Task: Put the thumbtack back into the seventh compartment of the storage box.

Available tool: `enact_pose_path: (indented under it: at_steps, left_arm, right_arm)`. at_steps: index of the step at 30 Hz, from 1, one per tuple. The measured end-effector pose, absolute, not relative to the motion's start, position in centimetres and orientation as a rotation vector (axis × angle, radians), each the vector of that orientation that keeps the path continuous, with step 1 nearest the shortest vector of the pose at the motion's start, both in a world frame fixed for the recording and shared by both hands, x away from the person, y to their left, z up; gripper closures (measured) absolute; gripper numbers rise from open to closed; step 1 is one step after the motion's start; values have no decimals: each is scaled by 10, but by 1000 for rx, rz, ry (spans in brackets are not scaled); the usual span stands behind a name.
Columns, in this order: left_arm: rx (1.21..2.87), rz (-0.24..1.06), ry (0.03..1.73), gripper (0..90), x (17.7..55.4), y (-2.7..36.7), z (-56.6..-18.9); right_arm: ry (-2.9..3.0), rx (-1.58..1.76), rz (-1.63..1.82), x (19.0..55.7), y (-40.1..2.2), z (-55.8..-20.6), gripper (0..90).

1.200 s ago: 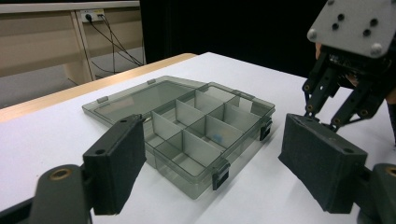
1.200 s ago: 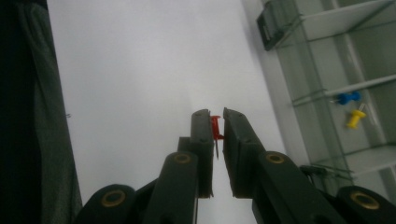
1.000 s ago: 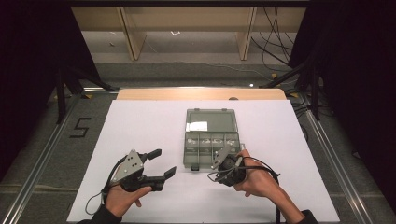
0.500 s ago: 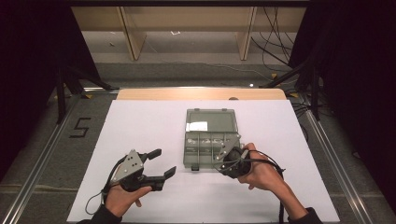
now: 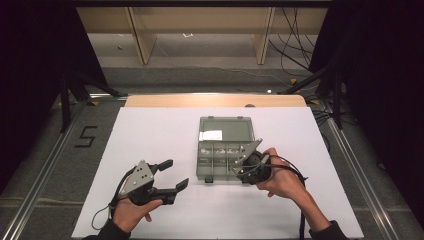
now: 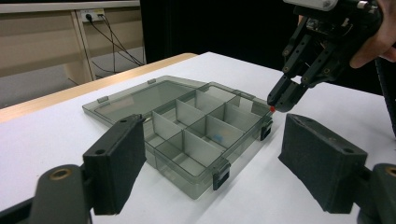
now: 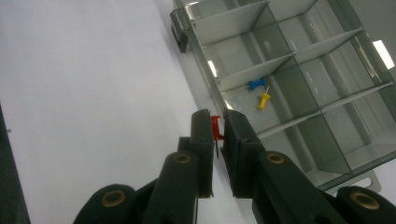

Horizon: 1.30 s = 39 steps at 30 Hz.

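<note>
Right gripper (image 5: 239,169) shifted slightly up the table toward the organizer box (image 5: 225,150) since a second earlier; left gripper (image 5: 176,174) stayed put. Right gripper view showed what the high view hid: a red pushpin (image 7: 215,128) pinched between the closed jaws, over the box's near wall. Left jaws were wide open, nothing between them, at 8 o'clock from the box. White table (image 5: 150,135) had open room at 9 o'clock. One compartment held a blue pin (image 7: 255,84) and a yellow pin (image 7: 264,100); lid lay open flat.
</note>
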<state>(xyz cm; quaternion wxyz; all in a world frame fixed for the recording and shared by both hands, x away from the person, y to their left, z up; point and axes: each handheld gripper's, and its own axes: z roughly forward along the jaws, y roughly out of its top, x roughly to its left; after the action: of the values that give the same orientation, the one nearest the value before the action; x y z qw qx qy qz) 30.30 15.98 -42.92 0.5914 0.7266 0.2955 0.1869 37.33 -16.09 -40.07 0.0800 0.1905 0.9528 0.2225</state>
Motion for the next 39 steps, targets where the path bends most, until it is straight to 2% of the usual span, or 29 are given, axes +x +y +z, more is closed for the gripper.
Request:
enact_pose_path:
  at_steps: [39]
  left_arm:
    - [1683,437,688,212,303,160,-429]
  right_arm:
    - [2813,648,668,418,-152,-413,828]
